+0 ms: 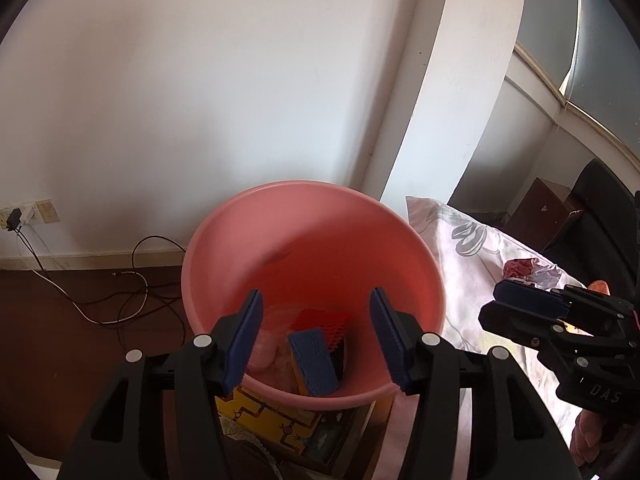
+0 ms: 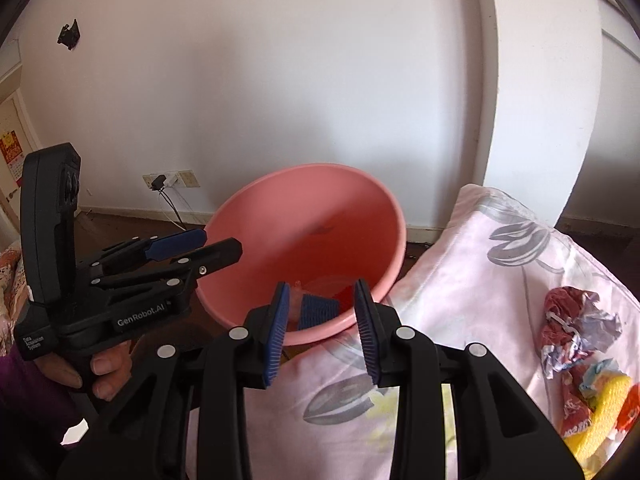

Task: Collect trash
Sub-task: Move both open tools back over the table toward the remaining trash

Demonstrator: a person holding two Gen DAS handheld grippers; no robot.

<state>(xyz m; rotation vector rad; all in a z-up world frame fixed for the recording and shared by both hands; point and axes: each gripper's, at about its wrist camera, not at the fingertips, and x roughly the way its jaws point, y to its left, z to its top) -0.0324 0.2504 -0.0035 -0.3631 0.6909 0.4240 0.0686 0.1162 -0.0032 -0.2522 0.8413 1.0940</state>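
Note:
A pink bucket (image 1: pixel 312 216) stands beside the bed, and my left gripper (image 1: pixel 318 338) hangs open just above its near rim with nothing between the pads. At the bottom lie a blue and yellow sponge (image 1: pixel 314 360), a red and black piece (image 1: pixel 324 322) and something pale pink (image 1: pixel 266 350). My right gripper (image 2: pixel 322 338) is open and empty over the bed's edge, right of the bucket (image 2: pixel 312 216). A crumpled red and white wrapper (image 2: pixel 572 320) lies on the bed, with more bright wrappers (image 2: pixel 600 404) beside it. A hand holds the left gripper (image 2: pixel 216 246).
The bedspread (image 2: pixel 460 280) is pale pink with grey flowers. A yellow printed box (image 1: pixel 272 416) lies under the bucket. Loose cables (image 1: pixel 120 300) run across the dark floor from a wall socket (image 1: pixel 24 216). A brown box (image 1: pixel 544 208) stands beyond the bed.

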